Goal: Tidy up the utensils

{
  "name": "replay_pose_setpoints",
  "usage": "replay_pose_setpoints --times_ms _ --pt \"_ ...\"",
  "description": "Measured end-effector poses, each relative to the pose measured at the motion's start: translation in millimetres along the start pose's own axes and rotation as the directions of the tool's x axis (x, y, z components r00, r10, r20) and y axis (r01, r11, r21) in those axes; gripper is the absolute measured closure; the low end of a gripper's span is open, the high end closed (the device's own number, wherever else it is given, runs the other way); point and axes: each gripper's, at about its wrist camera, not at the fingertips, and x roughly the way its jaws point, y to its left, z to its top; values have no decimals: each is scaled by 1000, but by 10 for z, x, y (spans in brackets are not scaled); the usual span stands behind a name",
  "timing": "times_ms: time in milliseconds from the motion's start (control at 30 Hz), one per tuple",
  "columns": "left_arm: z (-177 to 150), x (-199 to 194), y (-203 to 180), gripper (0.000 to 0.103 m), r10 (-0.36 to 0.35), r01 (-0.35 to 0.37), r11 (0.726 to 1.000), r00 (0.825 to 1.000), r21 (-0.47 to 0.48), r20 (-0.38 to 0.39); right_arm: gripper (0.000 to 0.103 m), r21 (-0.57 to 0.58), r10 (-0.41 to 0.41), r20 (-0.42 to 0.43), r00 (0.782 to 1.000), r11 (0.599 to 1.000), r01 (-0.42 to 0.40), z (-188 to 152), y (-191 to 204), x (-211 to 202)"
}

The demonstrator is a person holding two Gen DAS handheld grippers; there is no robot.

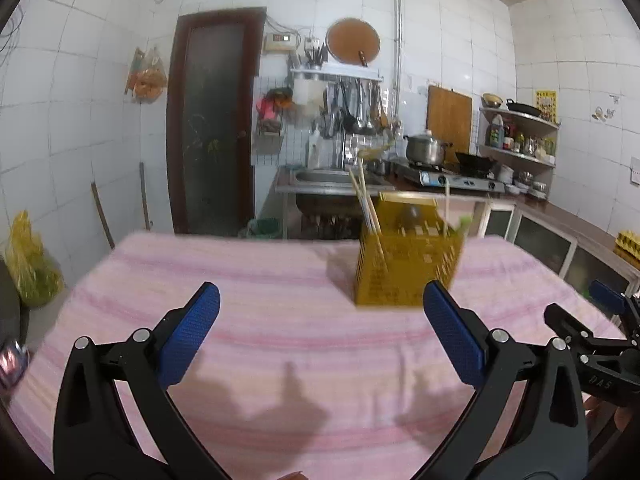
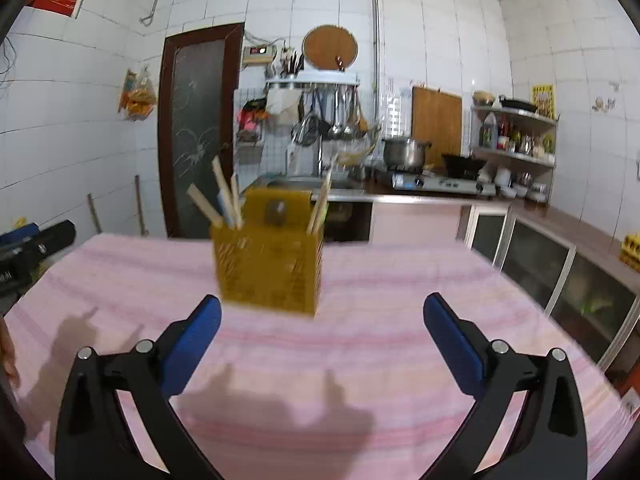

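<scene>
Ahead of us, the yellow perforated plastic utensil holder [image 1: 404, 264] stands upright on the pink striped tablecloth [image 1: 240, 300], with pale wooden chopsticks [image 1: 366, 200] leaning out of its top. Our left gripper [image 1: 320, 300] hovers with its blue-padded fingers [image 1: 192, 332] spread wide apart and nothing between them; the holder sits beyond it, just inside the right finger. Our right gripper [image 2: 322, 308] is likewise spread wide and unladen, the holder [image 2: 270, 260] beyond it, nearer its left finger.
</scene>
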Motion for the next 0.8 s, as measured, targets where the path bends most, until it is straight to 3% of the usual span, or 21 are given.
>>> replay_pose_setpoints --times_ms 133,333,533,800 --pt "-391 -147 -95 5 13 -13 999 1000 35 -17 4 -21 -7 -30 1000 1000 7 -367 54 -138" --pt "-778 -203 -71 5 53 -52 998 998 47 -23 4 10 -3 -30 1000 1000 3 -595 48 -248" --pt "-798 -276 31 5 51 -51 999 999 -3 11 4 41 -18 41 999 999 16 -601 70 -371" --pt "-819 -266 -65 5 59 -59 997 998 52 1 4 37 -32 69 997 999 29 -626 85 -390"
